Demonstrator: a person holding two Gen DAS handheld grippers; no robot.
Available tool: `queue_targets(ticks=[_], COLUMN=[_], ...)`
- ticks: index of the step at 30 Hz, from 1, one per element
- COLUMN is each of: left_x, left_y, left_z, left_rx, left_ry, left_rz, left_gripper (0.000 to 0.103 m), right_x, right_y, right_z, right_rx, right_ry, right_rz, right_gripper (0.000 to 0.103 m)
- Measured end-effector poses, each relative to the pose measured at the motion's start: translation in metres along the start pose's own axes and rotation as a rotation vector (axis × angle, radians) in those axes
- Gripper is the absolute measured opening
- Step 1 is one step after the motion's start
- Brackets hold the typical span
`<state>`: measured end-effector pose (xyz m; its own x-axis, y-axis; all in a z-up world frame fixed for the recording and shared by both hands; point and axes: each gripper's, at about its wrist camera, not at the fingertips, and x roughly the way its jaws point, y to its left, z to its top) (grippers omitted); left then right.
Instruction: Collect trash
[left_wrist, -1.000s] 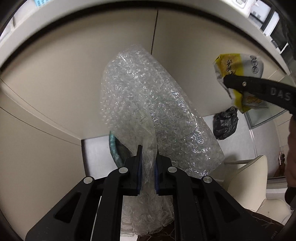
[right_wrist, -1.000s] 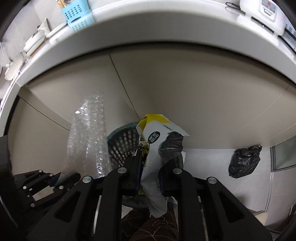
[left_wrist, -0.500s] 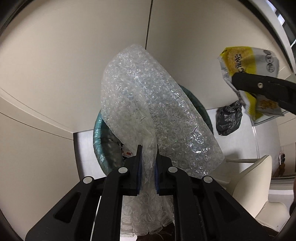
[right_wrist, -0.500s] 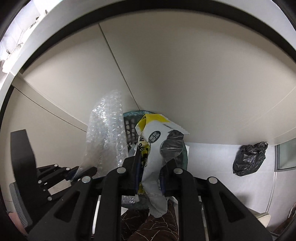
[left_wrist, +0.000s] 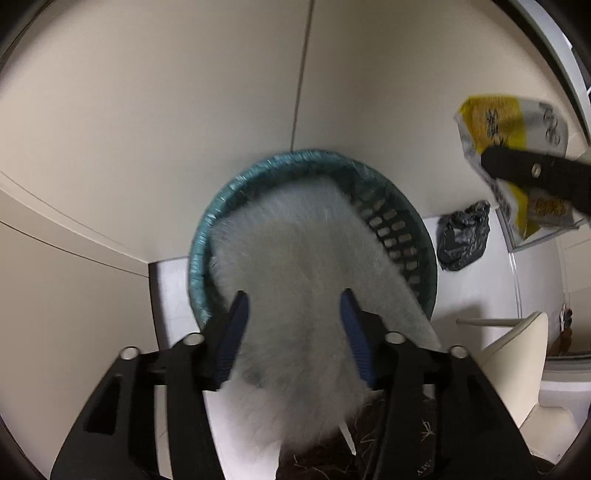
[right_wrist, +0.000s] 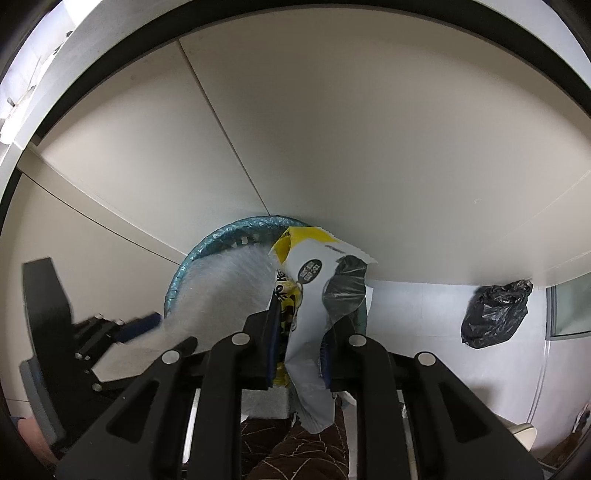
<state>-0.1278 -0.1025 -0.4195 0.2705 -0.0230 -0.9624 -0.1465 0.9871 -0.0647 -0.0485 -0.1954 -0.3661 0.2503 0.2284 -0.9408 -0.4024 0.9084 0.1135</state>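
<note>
Beige cabinets behind bin. Left gripper just opened; blurred bubble wrap loose between its jaws. Right gripper clamps wrapper.

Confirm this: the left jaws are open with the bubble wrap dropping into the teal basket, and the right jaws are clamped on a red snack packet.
One thing is wrong: the snack packet is yellow and white, not red, as the right wrist view shows. The rest holds: the left gripper has just opened, the blurred bubble wrap is between its jaws over the teal basket, and the right gripper is clamped.
</note>
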Motion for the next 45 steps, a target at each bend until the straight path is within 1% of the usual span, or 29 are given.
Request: queue_targets(ticks=[1, 2, 4, 5, 7, 12, 17, 21, 24, 28, 31, 33, 37, 39, 40, 42, 43, 45], left_x=[-0.003, -0.007, -0.014, -0.016, -0.024, -0.039, -0.043, -0.041, -0.039, -0.037, -0.035, -0.033, -0.032, -0.029, -0.029, -0.030, -0.030, -0.033], left_y=[0.003, 0.005, 0.014, 0.016, 0.026, 0.041, 0.052, 0.056, 0.058, 0.059, 0.060, 0.061, 0.062, 0.060, 0.060, 0.059, 0.060, 0.060], left_z=[0.001, 0.003, 0.007, 0.007, 0.012, 0.020, 0.024, 0.022, 0.020, 0.016, 0.016, 0.015, 0.015, 0.015, 0.014, 0.014, 0.015, 0.016], left_rx=[-0.006, -0.013, -0.036, -0.043, -0.062, -0.093, -0.107, -0.112, -0.113, -0.114, -0.110, -0.114, -0.124, -0.117, -0.116, -0.119, -0.120, -0.124], left_ry=[-0.008, -0.015, -0.029, -0.036, -0.050, -0.084, -0.088, -0.073, -0.067, -0.061, -0.057, -0.056, -0.053, -0.055, -0.057, -0.054, -0.055, -0.057], left_rz=[0.009, 0.014, 0.023, 0.030, 0.045, 0.071, 0.082, 0.084, 0.081, 0.084, 0.081, 0.080, 0.077, 0.080, 0.082, 0.079, 0.078, 0.077], left_gripper=[0.063, 0.066, 0.077, 0.079, 0.087, 0.096, 0.097, 0.097, 0.097, 0.097, 0.097, 0.097, 0.097, 0.097, 0.097, 0.097, 0.097, 0.097], right_x=[0.000, 0.000, 0.001, 0.002, 0.005, 0.023, 0.040, 0.056, 0.064, 0.070, 0.070, 0.069, 0.064, 0.061, 0.059, 0.054, 0.052, 0.043], right_y=[0.001, 0.001, 0.003, 0.004, 0.007, 0.017, 0.024, 0.022, 0.024, 0.029, 0.033, 0.033, 0.033, 0.033, 0.032, 0.029, 0.028, 0.025], right_z=[0.000, 0.000, 0.000, -0.001, -0.002, -0.005, -0.007, -0.014, -0.019, -0.023, -0.024, -0.024, -0.025, -0.025, -0.024, -0.023, -0.022, -0.020], right_rx=[0.000, 0.001, -0.002, -0.005, -0.012, -0.046, -0.061, -0.059, -0.057, -0.070, -0.074, -0.070, -0.079, -0.077, -0.073, -0.062, -0.058, -0.049], right_ry=[0.000, 0.001, 0.003, 0.004, 0.004, 0.011, 0.018, 0.029, 0.044, 0.060, 0.061, 0.060, 0.033, 0.015, 0.008, -0.006, -0.014, -0.030], right_rz=[0.002, 0.003, 0.010, 0.013, 0.022, 0.031, 0.048, 0.043, 0.032, 0.024, 0.016, 0.019, 0.001, -0.009, -0.014, -0.023, -0.026, -0.041], right_gripper=[0.017, 0.018, 0.018, 0.019, 0.020, 0.021, 0.023, 0.030, 0.031, 0.033, 0.037, 0.046, 0.055, 0.062, 0.064, 0.072, 0.073, 0.080])
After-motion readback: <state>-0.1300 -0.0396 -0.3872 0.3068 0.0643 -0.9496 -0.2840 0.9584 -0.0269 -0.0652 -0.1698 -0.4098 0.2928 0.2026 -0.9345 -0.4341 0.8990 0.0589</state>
